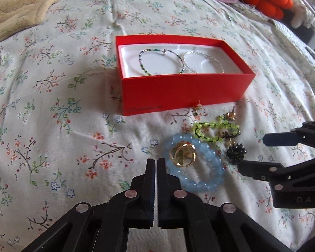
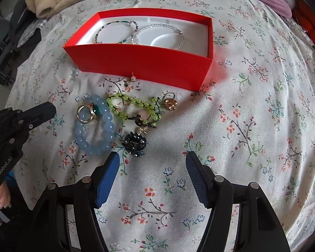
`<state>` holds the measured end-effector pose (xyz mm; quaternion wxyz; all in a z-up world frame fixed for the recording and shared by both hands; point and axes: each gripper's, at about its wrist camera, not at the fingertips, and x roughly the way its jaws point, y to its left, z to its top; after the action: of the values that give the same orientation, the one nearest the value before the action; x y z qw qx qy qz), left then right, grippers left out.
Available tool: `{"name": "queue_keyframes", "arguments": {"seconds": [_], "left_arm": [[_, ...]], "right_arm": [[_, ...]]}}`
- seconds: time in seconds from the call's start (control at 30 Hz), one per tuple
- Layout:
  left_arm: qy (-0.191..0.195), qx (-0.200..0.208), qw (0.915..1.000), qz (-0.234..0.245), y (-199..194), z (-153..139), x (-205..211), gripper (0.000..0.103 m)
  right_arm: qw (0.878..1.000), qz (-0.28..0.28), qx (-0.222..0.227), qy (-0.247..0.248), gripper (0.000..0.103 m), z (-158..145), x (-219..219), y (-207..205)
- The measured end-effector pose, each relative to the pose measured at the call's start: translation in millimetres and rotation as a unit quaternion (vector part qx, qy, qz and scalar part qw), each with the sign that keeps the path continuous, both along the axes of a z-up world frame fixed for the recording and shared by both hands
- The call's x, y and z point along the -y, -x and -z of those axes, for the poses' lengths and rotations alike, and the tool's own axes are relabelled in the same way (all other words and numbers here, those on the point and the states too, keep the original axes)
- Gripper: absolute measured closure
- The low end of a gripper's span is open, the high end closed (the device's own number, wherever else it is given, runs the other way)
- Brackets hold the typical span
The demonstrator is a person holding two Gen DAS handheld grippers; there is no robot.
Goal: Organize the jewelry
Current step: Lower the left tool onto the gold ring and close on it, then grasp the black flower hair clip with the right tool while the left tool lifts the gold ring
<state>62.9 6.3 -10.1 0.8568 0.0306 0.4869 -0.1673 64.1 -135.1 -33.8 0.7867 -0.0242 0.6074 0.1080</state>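
Left gripper [image 1: 155, 161], bottom centre of its own view: fingers pressed together, nothing between them, tips just short of the blue bead bracelet [image 1: 194, 164]. A gold ring [image 1: 182, 154] lies on that bracelet. Right gripper [image 2: 152, 157], bottom centre of its view: fingers spread wide, holding nothing, a black ornament [image 2: 135, 142] just past the left finger. Mid-frame: green bead bracelet [image 2: 134, 108] and a gold earring [image 2: 170, 103], all on the floral bedspread [image 2: 252, 126]. Beyond them: red box [image 2: 140, 63], open, with two thin beaded bracelets [image 2: 139, 34] lying in its white tray.
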Motion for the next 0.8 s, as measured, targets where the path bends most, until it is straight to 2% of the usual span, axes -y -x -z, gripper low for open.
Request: {"name": "queue_keyframes", "arguments": {"seconds": [0.03, 0.07, 0.1, 0.13, 0.17, 0.2, 0.23, 0.43, 0.57, 0.8], "left_arm": [[0.0, -0.003, 1.0, 0.001, 0, 0, -1, 0.088], [-0.001, -0.006, 1.0, 0.001, 0, 1, -2, 0.074], [-0.004, -0.004, 1.0, -0.002, 0, 1, -3, 0.065], [-0.006, -0.002, 1.0, -0.004, 1, 1, -4, 0.063], [-0.007, -0.003, 1.0, -0.002, 1, 1, -4, 0.063], [-0.008, -0.006, 1.0, -0.001, 1, 1, -5, 0.062], [-0.008, -0.007, 0.9999, -0.001, 1, 1, -5, 0.062], [-0.003, -0.006, 0.9999, 0.011, 2, 1, -3, 0.062], [0.007, -0.006, 0.9993, 0.036, 4, 2, 9, 0.062], [-0.01, 0.006, 0.997, 0.077, 2, 11, 38, 0.062]], "right_arm": [[1.0, -0.001, -0.001, -0.003, 0.035, 1, -3, -2], [1.0, -0.001, 0.0, -0.005, 0.035, 3, -5, -4], [1.0, -0.003, 0.001, -0.006, 0.04, 4, -8, -7], [1.0, -0.005, 0.001, -0.006, 0.051, 6, -12, -9], [1.0, -0.007, 0.0, -0.006, 0.058, 8, -14, -11], [1.0, -0.01, -0.001, -0.005, 0.071, 10, -17, -13], [1.0, -0.015, -0.002, -0.003, 0.078, 11, -19, -15], [1.0, -0.022, 0.011, -0.01, 0.078, 1, -16, -14], [1.0, -0.013, 0.02, -0.008, 0.078, -8, -3, -9], [1.0, -0.004, 0.019, -0.015, 0.078, -14, 16, -1]]}}
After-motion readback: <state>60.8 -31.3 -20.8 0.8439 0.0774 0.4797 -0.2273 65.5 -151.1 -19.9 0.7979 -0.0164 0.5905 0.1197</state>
